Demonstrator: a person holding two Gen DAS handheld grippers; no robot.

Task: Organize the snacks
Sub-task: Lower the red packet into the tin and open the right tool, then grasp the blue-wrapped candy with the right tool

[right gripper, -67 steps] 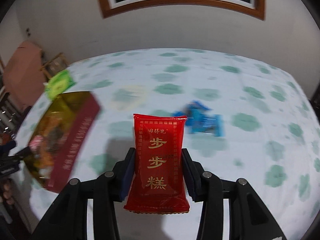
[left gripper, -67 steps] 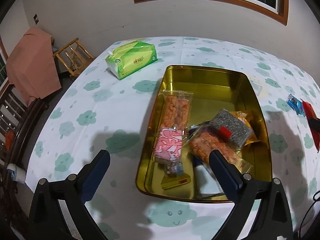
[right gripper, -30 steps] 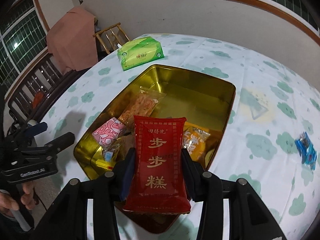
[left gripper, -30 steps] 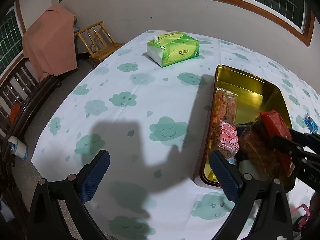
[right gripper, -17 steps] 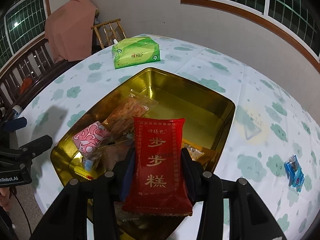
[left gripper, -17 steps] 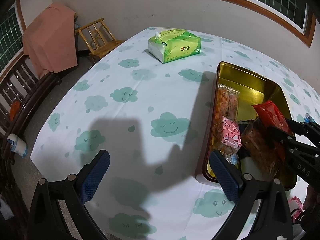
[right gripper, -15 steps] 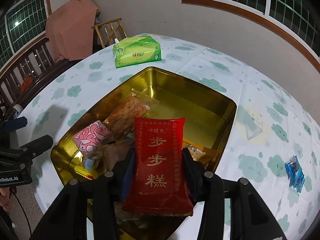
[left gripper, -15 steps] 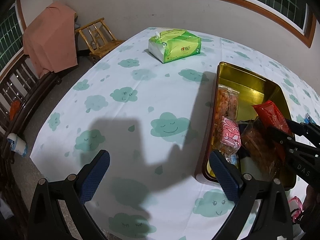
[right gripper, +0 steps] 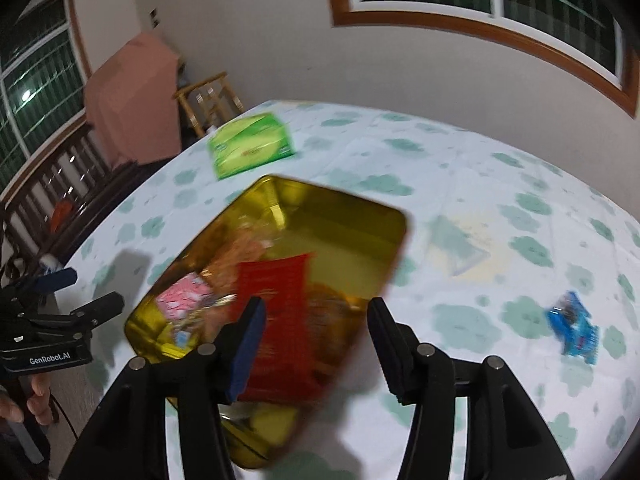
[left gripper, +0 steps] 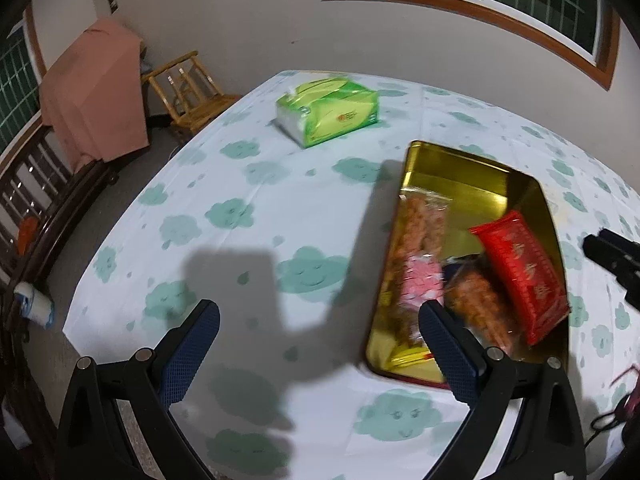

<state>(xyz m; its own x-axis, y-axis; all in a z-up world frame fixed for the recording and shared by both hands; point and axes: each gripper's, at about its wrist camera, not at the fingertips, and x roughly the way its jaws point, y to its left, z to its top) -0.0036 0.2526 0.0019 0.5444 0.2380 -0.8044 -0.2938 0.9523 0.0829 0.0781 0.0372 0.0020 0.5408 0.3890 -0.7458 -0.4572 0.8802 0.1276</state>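
Where red packet [right gripper: 280,312] lies, hand-held gripper [right gripper: 316,320] gapes

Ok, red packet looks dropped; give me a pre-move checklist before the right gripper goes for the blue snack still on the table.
1. Right gripper open and empty: ok, jaws apart, nothing between them.
2. Red packet released into the gold tin: ok, it lies on the other snacks, tilted.
3. Packet fully inside the rim: cannot tell, its near corner sits close to the tin's right edge.
4. Blue snack located: ok, alone on the tablecloth, right of the tin.
5. Left gripper out of the way: ok, open, over the cloth left of the tin.
6. Path to the blue snack free: ok, only bare cloth between.
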